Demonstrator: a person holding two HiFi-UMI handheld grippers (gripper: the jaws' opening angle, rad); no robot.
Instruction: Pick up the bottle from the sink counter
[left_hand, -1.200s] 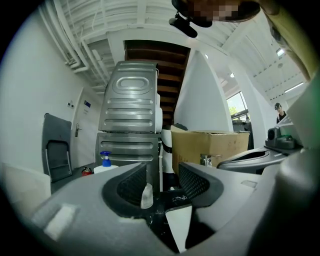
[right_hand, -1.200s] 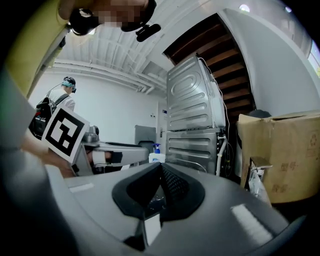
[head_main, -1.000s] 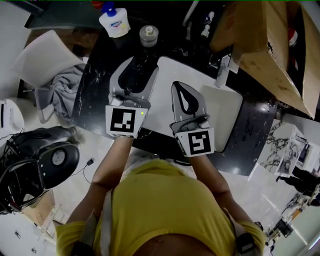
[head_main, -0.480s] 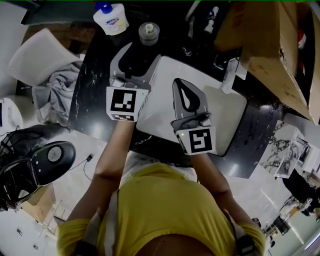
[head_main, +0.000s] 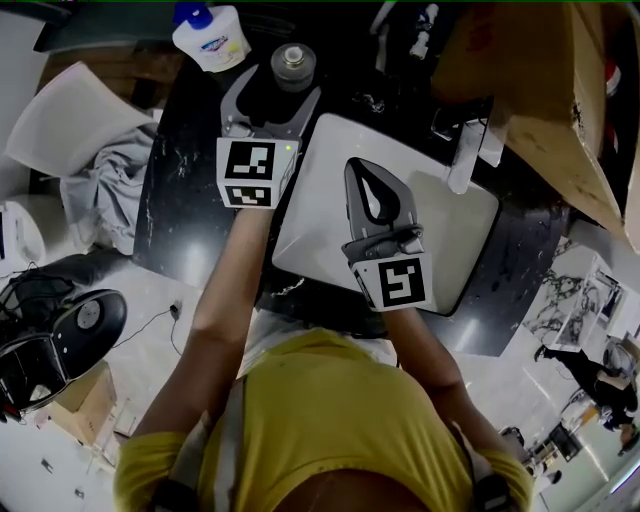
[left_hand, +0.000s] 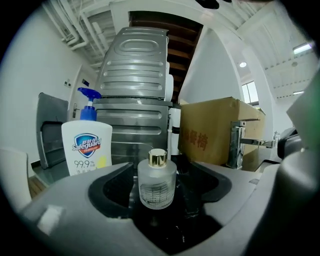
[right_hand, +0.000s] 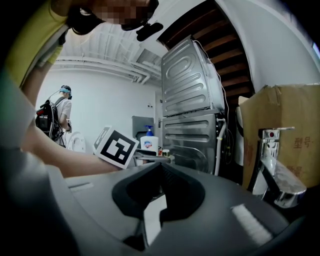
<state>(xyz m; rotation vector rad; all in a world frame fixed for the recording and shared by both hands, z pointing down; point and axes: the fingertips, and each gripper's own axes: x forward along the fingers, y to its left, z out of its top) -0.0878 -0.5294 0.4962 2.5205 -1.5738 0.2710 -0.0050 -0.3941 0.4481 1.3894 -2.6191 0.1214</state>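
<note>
Left hand-held gripper — jaws just opening wide, unclenched — flanks the gold-capped bottle beside Safeguard "99.9" soap.

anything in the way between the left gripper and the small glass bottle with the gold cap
Nothing visible. The left gripper has just been opening its jaws, now wide, and the glass bottle stands straight ahead at their tips, untouched, on the black counter. The soap bottle is off to the left and further back.
</note>
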